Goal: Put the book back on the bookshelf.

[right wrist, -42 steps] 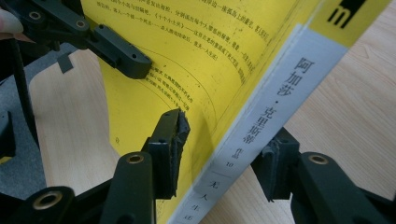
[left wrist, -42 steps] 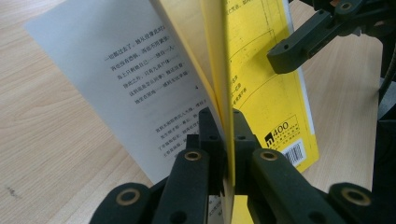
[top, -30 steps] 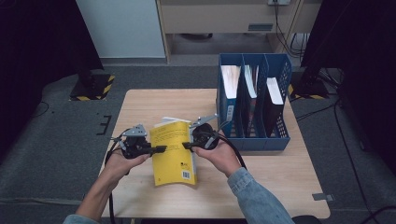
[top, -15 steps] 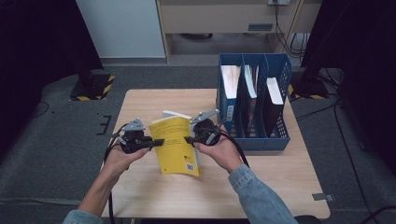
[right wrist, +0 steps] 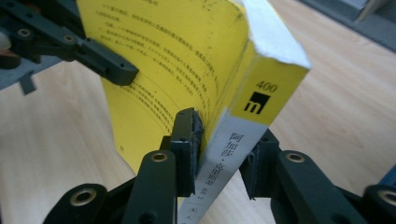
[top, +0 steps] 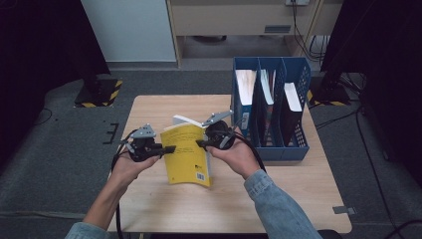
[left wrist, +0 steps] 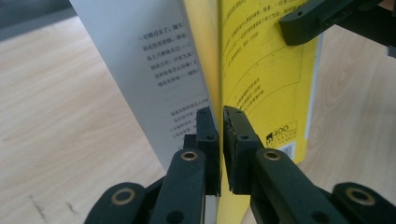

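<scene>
A yellow paperback book (top: 188, 158) hangs tilted over the wooden table (top: 298, 199), held between both grippers. My left gripper (top: 171, 148) is shut on the edge of its opened yellow cover (left wrist: 261, 70), and its jaws have just tightened slightly there; a white printed flap (left wrist: 149, 70) lies beside the left pad. My right gripper (top: 200, 144) is shut on the book's spine (right wrist: 229, 154), with one pad on the cover and the other behind the spine. In the right gripper view the left gripper's jaw (right wrist: 100, 58) clamps the far edge of the cover.
A blue file rack (top: 271, 144) with three slots holding papers and booklets stands at the table's right, just beyond my right hand. Bare tabletop lies under and in front of the book. The person's forearms enter from the bottom edge.
The right gripper has risen a little with the spine, and the book has come up off the table into a steeper tilt. The left gripper has stayed about where it was.
</scene>
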Demonstrator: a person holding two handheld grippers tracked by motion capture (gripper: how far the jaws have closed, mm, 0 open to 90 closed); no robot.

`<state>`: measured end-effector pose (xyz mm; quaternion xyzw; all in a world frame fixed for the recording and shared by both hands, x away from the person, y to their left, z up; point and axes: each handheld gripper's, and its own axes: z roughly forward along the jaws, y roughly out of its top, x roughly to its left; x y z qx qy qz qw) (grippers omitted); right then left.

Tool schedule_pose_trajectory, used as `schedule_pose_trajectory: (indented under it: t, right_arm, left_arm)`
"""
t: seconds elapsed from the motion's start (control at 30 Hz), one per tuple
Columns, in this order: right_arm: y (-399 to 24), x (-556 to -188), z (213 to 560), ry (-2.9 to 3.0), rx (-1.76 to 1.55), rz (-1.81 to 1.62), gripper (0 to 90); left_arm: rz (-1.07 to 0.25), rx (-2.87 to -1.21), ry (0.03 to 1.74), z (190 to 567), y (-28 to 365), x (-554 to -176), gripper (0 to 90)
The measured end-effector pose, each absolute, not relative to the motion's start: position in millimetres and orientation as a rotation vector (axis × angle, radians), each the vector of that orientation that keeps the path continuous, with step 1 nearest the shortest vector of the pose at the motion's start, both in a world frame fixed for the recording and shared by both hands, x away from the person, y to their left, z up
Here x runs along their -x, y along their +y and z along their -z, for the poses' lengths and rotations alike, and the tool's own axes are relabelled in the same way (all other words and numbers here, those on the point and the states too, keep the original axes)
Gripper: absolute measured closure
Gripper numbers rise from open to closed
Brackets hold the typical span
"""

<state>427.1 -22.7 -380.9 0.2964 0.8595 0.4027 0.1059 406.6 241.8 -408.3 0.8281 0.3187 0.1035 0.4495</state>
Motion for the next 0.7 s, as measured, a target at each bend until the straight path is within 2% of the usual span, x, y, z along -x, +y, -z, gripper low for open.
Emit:
schedule_pose_trajectory:
  t: [0.17, 0.43, 0.7]
  right_arm:
    - [-23.7, -433.4, 376.4, 2.463, -0.874, -1.186, 71.6]
    - [-24.7, -429.8, 377.0, 2.480, -0.811, -1.138, 70.8]
    - [-33.4, -407.6, 379.6, 2.529, -0.791, -1.218, 62.1]
  left_arm:
    - [-0.330, -2.050, 0.801, 403.1, 235.7, -415.6, 84.2]
    - [-0.336, -2.046, 0.805, 410.7, 234.5, -415.0, 82.1]
    - [-0.319, -2.026, 0.760, 416.0, 234.8, -395.5, 80.2]
